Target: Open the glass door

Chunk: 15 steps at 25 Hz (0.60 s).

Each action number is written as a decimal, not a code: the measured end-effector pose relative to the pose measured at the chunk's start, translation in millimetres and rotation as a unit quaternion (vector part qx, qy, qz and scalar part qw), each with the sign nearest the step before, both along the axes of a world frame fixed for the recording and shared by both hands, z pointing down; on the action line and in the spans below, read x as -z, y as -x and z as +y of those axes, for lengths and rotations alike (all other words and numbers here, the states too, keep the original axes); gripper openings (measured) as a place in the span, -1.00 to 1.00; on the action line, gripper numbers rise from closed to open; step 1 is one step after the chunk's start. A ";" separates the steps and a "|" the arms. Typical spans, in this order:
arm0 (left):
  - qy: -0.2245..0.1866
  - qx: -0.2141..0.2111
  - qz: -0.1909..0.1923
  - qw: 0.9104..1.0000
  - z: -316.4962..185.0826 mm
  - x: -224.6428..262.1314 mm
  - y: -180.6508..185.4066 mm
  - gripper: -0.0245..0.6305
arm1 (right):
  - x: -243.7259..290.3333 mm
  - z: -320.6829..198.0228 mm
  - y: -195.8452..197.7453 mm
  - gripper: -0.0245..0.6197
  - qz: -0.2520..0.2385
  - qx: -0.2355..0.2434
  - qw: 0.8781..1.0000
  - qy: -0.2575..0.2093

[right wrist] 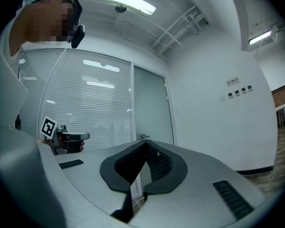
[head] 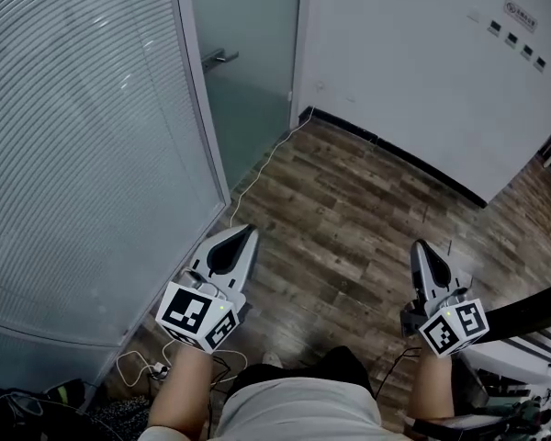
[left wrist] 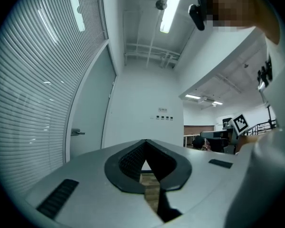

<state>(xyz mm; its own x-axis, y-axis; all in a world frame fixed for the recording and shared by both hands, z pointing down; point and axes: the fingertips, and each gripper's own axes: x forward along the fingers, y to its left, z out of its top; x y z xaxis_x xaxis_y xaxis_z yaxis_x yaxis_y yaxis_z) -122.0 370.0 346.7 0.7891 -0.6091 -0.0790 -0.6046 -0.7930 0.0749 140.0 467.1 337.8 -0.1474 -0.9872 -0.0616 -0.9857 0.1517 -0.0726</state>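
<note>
We carry 2 grippers level, left gripper and right gripper pinched together on nothing, seemingly poised to approach; the glass door and its lever handle stand well ahead of the left fingers.

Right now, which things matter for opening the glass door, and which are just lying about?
Job: glass door, its handle, left gripper, right gripper, both jaws shut and empty.
Lying about: white floor cable, cable tangle by the blinds, wall switches.

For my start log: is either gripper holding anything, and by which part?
Nothing is held. The left gripper and the right gripper are both shut on nothing, apart from the door handle.
</note>
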 end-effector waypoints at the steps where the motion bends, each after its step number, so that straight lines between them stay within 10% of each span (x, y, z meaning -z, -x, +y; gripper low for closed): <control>1: 0.001 -0.002 0.000 1.000 -0.7 -3.5 1.6 -0.93 | -3.3 0.2 3.8 -0.92 0.004 0.001 1.000 0.004; 15: 0.009 0.023 0.005 1.000 -56.3 -10.5 -6.4 -0.93 | -7.9 -80.1 -6.7 -0.92 -0.008 0.035 0.999 0.006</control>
